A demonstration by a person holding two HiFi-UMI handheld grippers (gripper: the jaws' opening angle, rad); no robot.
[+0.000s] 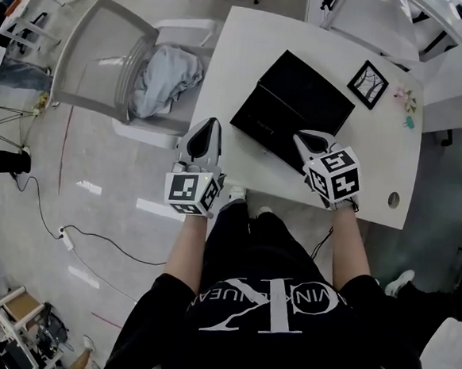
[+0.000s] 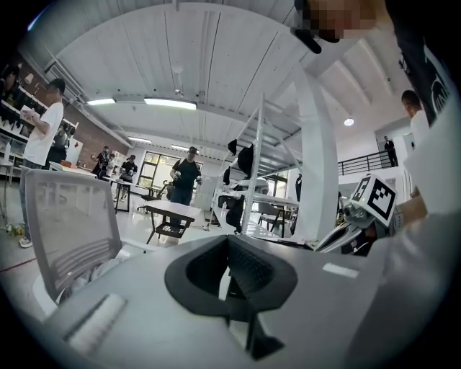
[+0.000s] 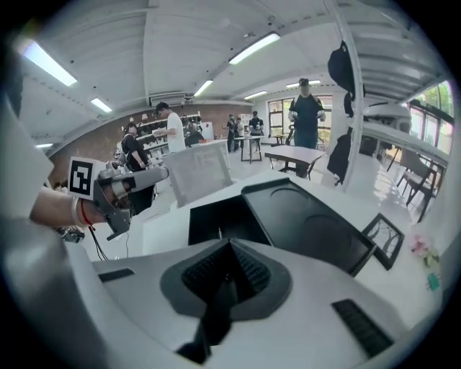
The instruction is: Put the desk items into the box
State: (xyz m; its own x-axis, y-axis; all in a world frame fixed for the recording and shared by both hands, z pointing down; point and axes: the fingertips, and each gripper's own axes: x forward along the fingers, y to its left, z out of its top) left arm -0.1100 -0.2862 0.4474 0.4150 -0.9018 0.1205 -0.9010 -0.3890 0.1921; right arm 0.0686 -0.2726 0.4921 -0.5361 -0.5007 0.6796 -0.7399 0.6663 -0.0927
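Black and open, the box (image 1: 293,105) lies on the white table (image 1: 375,171) just ahead of the right tool (image 1: 301,136), its cavity nearest the tip and its lid (image 3: 310,216) laid back beyond it. The right tool's jaws are pressed together with nothing between them. The left tool (image 1: 212,124), to the left of the box at the table's corner, also has its jaws closed and empty. A small black picture frame (image 1: 368,84) lies ahead and to the right of the right tool, past the box and apart from it. Further right sit two tiny items, one pink (image 1: 404,95) and one teal (image 1: 409,120), possibly clips; they are too small to tell. Ahead-left of the left tool stands a grey chair (image 1: 98,50) with a grey garment (image 1: 168,75) on its seat.
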